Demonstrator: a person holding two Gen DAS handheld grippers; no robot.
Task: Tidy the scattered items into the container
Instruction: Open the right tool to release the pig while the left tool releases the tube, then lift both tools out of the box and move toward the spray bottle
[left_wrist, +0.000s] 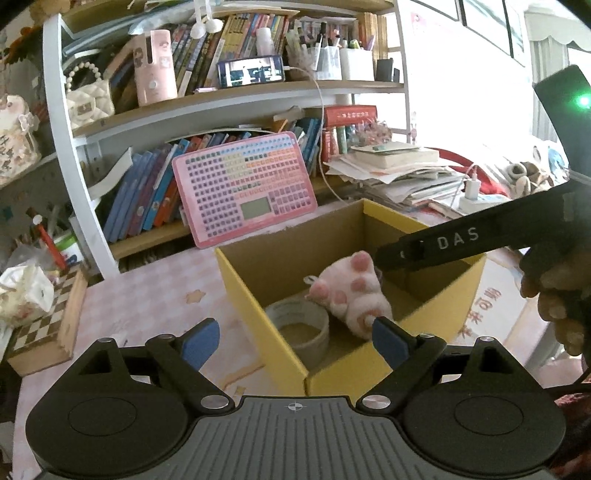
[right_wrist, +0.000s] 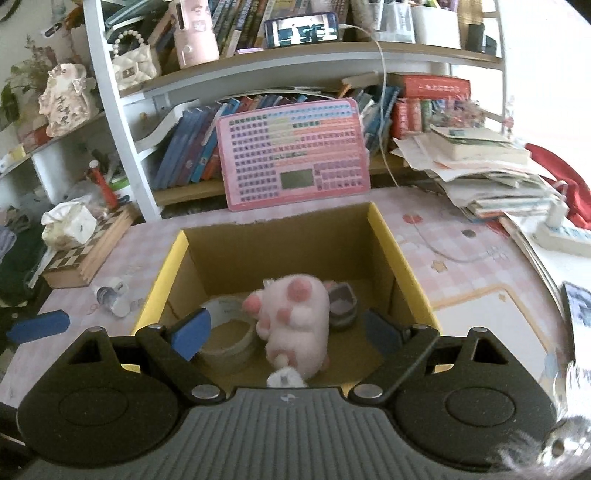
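Above the cardboard box (right_wrist: 402, 258), hovering with right hand-held gripper (right_wrist: 284, 332) spread empty over plush paw (right_wrist: 295, 317); likely fetching small bottle (right_wrist: 112, 295) next.

cardboard box (right_wrist: 402, 254): matt corrugated board, yellow printed outside, raw brown inside, far rim torn rough.
paw plush (right_wrist: 295, 321): fuzzy pink-and-white pile cloth with smoother pink pads; lies in the box.
tape roll (right_wrist: 229, 343): translucent glossy plastic film on a matt brown paper core, at 9 o'clock of the plush.
grey pouch (right_wrist: 343, 302): soft, dull cloth-like surface, at 2 o'clock of the plush.
left gripper (left_wrist: 291, 339): matt black plastic arms, shiny metal pivot pins, blue rubbery-looking pads, ribbed grey body.
right gripper (right_wrist: 284, 332): same matt black plastic, metal pins, blue pads.
tablecloth (right_wrist: 461, 243): smooth pink-checked sheet, slight sheen.
chessboard box (right_wrist: 88, 254): bare wood, chequered top.
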